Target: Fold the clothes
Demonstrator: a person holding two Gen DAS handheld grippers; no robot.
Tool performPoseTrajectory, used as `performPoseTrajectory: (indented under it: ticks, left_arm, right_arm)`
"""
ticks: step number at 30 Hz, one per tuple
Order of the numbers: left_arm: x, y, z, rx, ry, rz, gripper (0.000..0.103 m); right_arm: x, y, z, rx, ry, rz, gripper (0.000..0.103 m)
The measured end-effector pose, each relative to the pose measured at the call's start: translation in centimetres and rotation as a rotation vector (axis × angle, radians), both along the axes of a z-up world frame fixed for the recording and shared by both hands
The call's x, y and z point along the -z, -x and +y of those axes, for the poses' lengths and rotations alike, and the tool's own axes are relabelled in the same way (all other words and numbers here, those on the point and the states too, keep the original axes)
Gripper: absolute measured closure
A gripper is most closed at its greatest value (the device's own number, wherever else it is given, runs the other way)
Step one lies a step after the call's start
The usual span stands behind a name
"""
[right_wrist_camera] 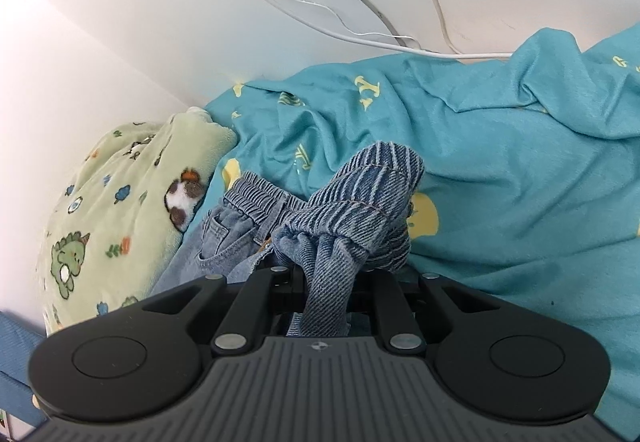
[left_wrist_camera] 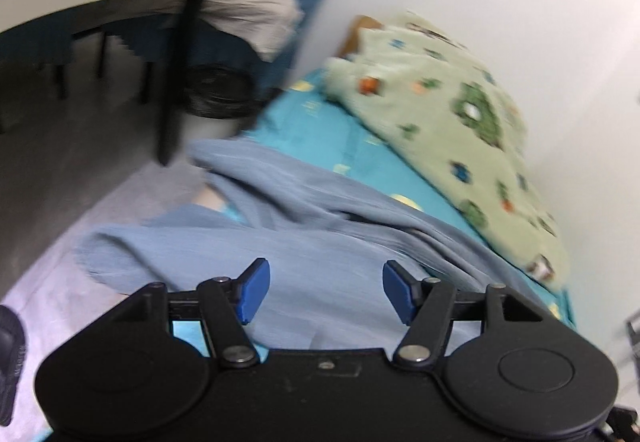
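1. Right gripper [right_wrist_camera: 326, 274]: clamped on a bunched denim leg of the jeans [right_wrist_camera: 360, 198]. The ribbed cuff sticks up past the fingers; the fabric runs down between them into the body. The fingertips are buried in cloth.
2. The rest of the jeans trails to the left of the right gripper. The elastic waistband [right_wrist_camera: 256, 188] and a pocket lie on the teal bedsheet [right_wrist_camera: 500, 170], just beside the green dinosaur blanket [right_wrist_camera: 116, 198] at the wall-side edge of the bed.
3. Left gripper [left_wrist_camera: 325, 290]: blue pads [left_wrist_camera: 253, 288] spread wide, nothing between them. It hovers over a grey-blue garment [left_wrist_camera: 280, 226] lying crumpled near the bed's floor-side edge. That view is motion-blurred, so I can't tell whether the pads touch the cloth.
4. Key relation: the jeans' long axis runs from the cuff in the right gripper out to the waistband on its left. The waistband is the free end.
5. Judgement: the left gripper is the free one, so it should take the waistband end. The jeans don't show in the left view, so I can't say how near it is.
6. Risk: the right grip is on a wad rather than a flat hem, so the leg may come up twisted.
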State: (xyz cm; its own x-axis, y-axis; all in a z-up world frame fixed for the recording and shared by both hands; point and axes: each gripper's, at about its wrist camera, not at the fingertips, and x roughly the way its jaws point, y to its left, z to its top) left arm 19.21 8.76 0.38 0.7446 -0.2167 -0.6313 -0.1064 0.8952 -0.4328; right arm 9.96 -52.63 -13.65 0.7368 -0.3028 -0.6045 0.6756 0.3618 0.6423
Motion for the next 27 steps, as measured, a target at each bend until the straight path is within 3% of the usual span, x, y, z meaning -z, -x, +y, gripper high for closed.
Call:
performPoseTrajectory:
  ticks: [7,13,16,19,21,24,27]
  left_arm:
    - [0.7,-0.4,-6.2,0.131,0.033,0.007,0.043]
    - [1.4,-0.7,-9.2,0.209,-0.013,0.006,0.043]
    - [1.7,-0.7,-10.1,0.239,-0.024,0.005,0.043]
    - [2.2,-0.6,-10.8,0.264,-0.025,0.002,0.043]
    - [2.8,-0.6,-11.2,0.275,-0.030,-0.004,0.043]
    - [4.0,-0.8,-11.8,0.283,-0.020,0.012,0.043]
    - [5.0,-0.9,-12.1,0.290,-0.005,0.033,0.043]
  right_arm:
    - [-1.3,-0.6,-0.5,0.002,0.041,-0.158,0.093]
    - [-3.6,-0.3,-1.5,0.000,0.102,-0.333,0.094]
    - [-4.3,0.2,-2.1,0.014,0.159,-0.377,0.095]
    - [-3.8,0.4,-3.2,0.036,0.206,-0.344,0.095]
    - [-2.3,0.4,-4.1,0.050,0.216,-0.265,0.095]
    - [1.2,0.6,-5.7,0.053,0.125,-0.155,0.095]
    - [3.3,0.6,-6.4,0.036,0.108,-0.086,0.095]
